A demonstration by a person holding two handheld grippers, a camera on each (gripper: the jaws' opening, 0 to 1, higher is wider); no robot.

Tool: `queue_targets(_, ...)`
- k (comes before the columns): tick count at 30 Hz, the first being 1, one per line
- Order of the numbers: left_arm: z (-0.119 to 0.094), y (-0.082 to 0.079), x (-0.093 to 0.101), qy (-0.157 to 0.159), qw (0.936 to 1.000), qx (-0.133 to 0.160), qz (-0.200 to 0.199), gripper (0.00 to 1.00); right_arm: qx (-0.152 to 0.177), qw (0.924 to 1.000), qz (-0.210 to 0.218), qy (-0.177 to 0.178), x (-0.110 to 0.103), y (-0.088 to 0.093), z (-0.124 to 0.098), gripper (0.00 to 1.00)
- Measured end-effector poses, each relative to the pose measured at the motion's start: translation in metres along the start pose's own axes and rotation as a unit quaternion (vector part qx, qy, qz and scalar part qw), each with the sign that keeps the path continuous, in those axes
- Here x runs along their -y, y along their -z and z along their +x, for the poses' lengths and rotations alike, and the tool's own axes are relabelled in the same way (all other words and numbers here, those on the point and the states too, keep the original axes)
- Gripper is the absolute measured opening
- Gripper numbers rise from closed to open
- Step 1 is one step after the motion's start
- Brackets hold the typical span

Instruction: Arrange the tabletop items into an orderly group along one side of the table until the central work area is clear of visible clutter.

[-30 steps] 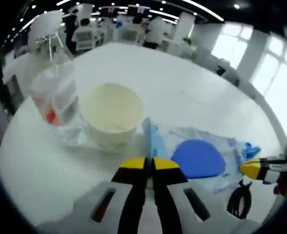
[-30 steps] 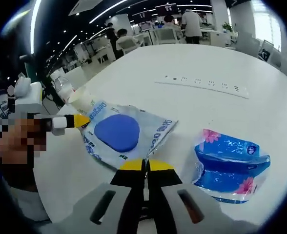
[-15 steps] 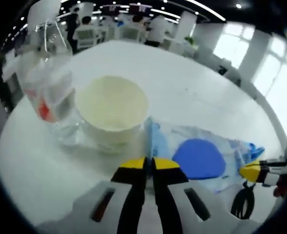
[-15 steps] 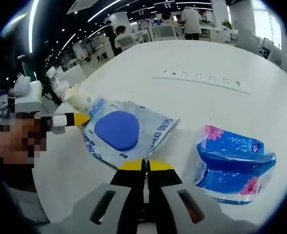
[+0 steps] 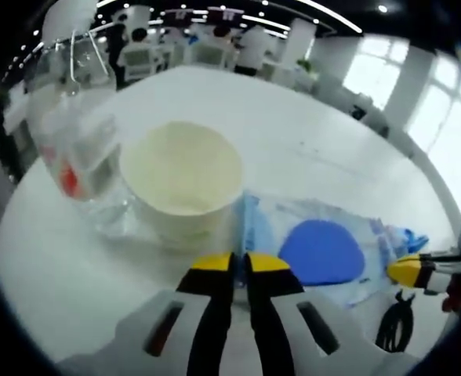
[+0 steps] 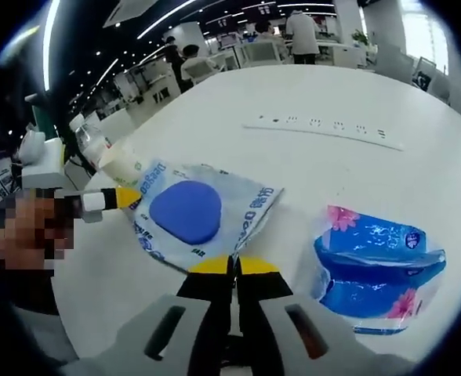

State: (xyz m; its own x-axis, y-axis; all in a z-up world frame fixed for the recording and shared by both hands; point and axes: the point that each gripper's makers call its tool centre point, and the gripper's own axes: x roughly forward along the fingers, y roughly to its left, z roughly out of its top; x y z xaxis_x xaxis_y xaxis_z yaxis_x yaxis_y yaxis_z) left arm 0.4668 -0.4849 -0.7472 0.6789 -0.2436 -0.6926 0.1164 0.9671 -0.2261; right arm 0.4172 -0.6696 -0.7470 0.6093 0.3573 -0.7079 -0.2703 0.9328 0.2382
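Wipes pack [image 6: 195, 215], pinched at its near edge by the right gripper [image 6: 232, 266], should slide flat toward the paper cup [image 5: 185, 180] while the left gripper [image 5: 234, 262], jaws together and empty, steadies nearby.

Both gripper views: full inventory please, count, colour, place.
table: 1, white, round, under everything.
paper cup: 1, cream, upright, ahead of the left gripper.
clear bottle: 1, transparent with a red mark, beside the cup at the table edge.
clear pouch with blue pad: 1, printed clear plastic, blue oval inside, flat beside the cup.
blue tissue pack: 1, blue with pink flowers, apart from the pouch.
power strip: 1, white, far across the table.
left gripper: 1, yellow tips, jaws together at the pouch edge.
right gripper: 1, yellow tips, jaws together at the pouch's opposite edge.
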Motion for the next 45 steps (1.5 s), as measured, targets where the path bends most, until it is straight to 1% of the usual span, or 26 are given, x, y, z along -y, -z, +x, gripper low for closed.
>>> queue_targets(6, 0.001, -0.001, -0.001, 0.003, 1.0, 0.0, 0.006, 0.06, -0.006, 1.0, 0.001, -0.001, 0.001, 0.006, 0.002, 0.0)
queue_targets(8, 0.0, -0.003, 0.0, 0.006, 0.9999, 0.004, 0.014, 0.06, 0.003, 0.9999, 0.013, 0.002, 0.004, 0.003, 0.002, 0.0)
queue_targets(15, 0.0, -0.003, 0.0, 0.009, 0.9998, 0.005, 0.014, 0.06, -0.001, 1.0, 0.004, 0.006, 0.007, 0.0, 0.004, 0.0)
queue_targets(18, 0.0, -0.002, 0.001, 0.012, 0.9997, 0.004, 0.019, 0.06, -0.005, 0.9999, 0.011, 0.006, 0.008, 0.003, 0.004, 0.01)
queue_targets(20, -0.001, -0.001, 0.0, 0.011, 0.9997, 0.001, 0.022, 0.09, -0.004, 0.9999, 0.015, 0.006, 0.008, 0.003, 0.004, 0.02)
queue_targets(22, -0.002, 0.002, -0.003, 0.01, 0.9998, -0.004, 0.019, 0.13, -0.007, 0.9998, 0.012, 0.012, 0.01, 0.004, 0.003, 0.04)
queue_targets(24, -0.005, 0.002, -0.005, 0.009, 0.9998, -0.002, 0.02, 0.18, -0.006, 0.9998, 0.007, 0.018, 0.012, 0.003, 0.002, 0.06)
queue_targets(27, -0.008, 0.003, -0.003, 0.013, 0.9994, -0.004, 0.032, 0.18, -0.003, 0.9997, 0.009, 0.021, 0.013, 0.001, -0.001, 0.07)
queue_targets(29, -0.013, 0.002, -0.001, 0.017, 0.999, 0.003, 0.04, 0.19, 0.001, 0.9997, 0.006, 0.023, 0.01, 0.001, -0.006, 0.09)
queue_targets(31, -0.017, 0.005, 0.0, 0.017, 0.9986, 0.002, 0.049, 0.2, 0.004, 0.9996, 0.0, 0.027, 0.008, 0.0, -0.009, 0.13)
queue_targets(33, -0.021, 0.009, -0.002, 0.015, 0.9986, 0.0, 0.05, 0.21, 0.005, 0.9995, -0.001, 0.03, 0.007, 0.0, -0.012, 0.18)
queue_targets(37, -0.029, 0.014, -0.006, 0.013, 0.999, 0.0, 0.043, 0.24, 0.013, 0.9994, -0.001, 0.032, 0.004, -0.003, -0.015, 0.22)
queue_targets(40, -0.035, 0.019, -0.008, 0.015, 0.9989, -0.008, 0.045, 0.28, 0.013, 0.9993, -0.01, 0.035, 0.0, -0.002, -0.019, 0.26)
queue_targets(41, -0.037, 0.019, -0.012, 0.013, 0.9986, -0.017, 0.048, 0.3, 0.015, 0.9988, -0.018, 0.043, 0.004, -0.004, -0.02, 0.28)
queue_targets(43, -0.04, 0.017, -0.015, 0.016, 0.9984, -0.016, 0.053, 0.34, 0.021, 0.9981, -0.026, 0.051, 0.007, -0.006, -0.023, 0.32)
queue_targets(45, -0.046, 0.016, -0.017, 0.023, 0.9979, -0.016, 0.058, 0.36, 0.023, 0.9978, -0.03, 0.054, 0.008, -0.007, -0.026, 0.34)
